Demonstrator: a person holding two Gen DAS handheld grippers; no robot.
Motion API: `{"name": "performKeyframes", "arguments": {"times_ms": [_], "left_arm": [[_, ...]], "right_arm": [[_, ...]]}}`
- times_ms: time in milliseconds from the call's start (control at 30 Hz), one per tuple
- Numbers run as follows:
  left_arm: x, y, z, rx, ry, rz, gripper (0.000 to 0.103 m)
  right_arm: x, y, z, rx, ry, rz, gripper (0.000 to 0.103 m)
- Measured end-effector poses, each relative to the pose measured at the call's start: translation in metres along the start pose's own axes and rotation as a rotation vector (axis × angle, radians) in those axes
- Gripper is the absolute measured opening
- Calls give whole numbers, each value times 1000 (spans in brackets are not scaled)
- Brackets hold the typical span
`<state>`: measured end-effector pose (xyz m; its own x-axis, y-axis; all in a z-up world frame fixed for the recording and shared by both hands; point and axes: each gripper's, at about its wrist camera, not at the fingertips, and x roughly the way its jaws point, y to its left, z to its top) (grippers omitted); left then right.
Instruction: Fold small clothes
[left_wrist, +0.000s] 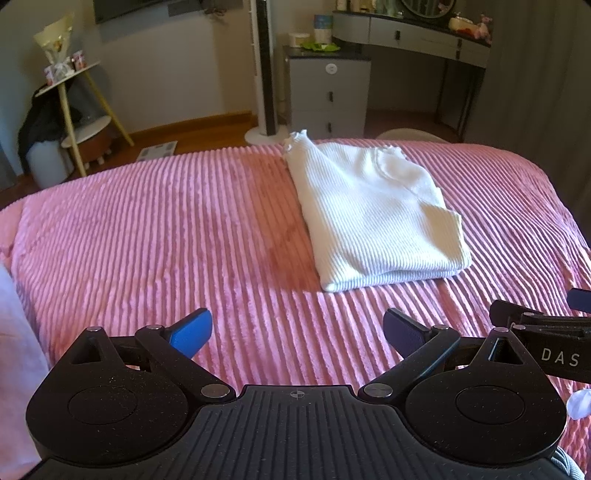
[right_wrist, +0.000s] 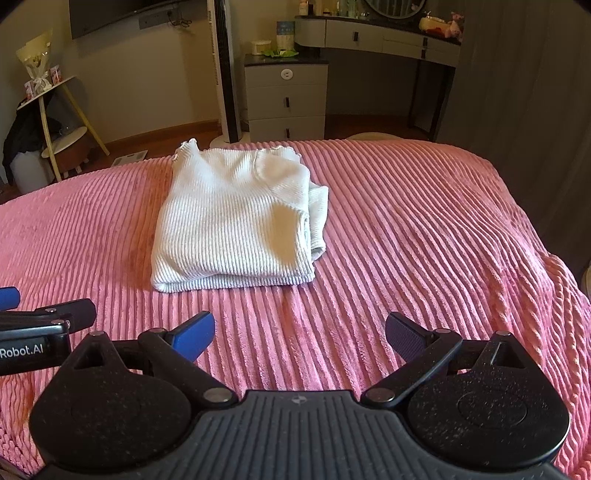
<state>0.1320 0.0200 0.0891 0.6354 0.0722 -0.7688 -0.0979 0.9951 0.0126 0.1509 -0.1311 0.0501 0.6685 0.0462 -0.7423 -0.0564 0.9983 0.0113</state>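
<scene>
A white ribbed knit garment (left_wrist: 373, 214) lies folded into a compact rectangle on the pink ribbed bedspread (left_wrist: 166, 240); it also shows in the right wrist view (right_wrist: 232, 221). My left gripper (left_wrist: 297, 332) is open and empty, hovering over the bedspread, short of the garment's near edge and to its left. My right gripper (right_wrist: 300, 334) is open and empty, short of the garment and to its right. Each gripper shows at the edge of the other's view: the right one (left_wrist: 535, 325) and the left one (right_wrist: 44, 321).
Beyond the bed's far edge stand a grey drawer unit (left_wrist: 328, 96), a white tower fan (left_wrist: 264, 70), a dressing table (left_wrist: 417, 33) and a yellow-legged shelf stand (left_wrist: 77, 107). A pale cloth (left_wrist: 14, 369) lies at the left edge. The bedspread (right_wrist: 535, 314) drops off at the right.
</scene>
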Motion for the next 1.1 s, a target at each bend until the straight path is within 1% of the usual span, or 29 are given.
{"name": "performKeyframes", "arguments": {"times_ms": [800, 1100], "left_arm": [[-1, -4, -1, 15, -5, -15, 102], [-2, -4, 0, 18, -15, -9, 102]], "right_arm": [[-4, -1, -1, 3, -10, 0, 99], [-6, 0, -1, -12, -20, -7, 99]]}}
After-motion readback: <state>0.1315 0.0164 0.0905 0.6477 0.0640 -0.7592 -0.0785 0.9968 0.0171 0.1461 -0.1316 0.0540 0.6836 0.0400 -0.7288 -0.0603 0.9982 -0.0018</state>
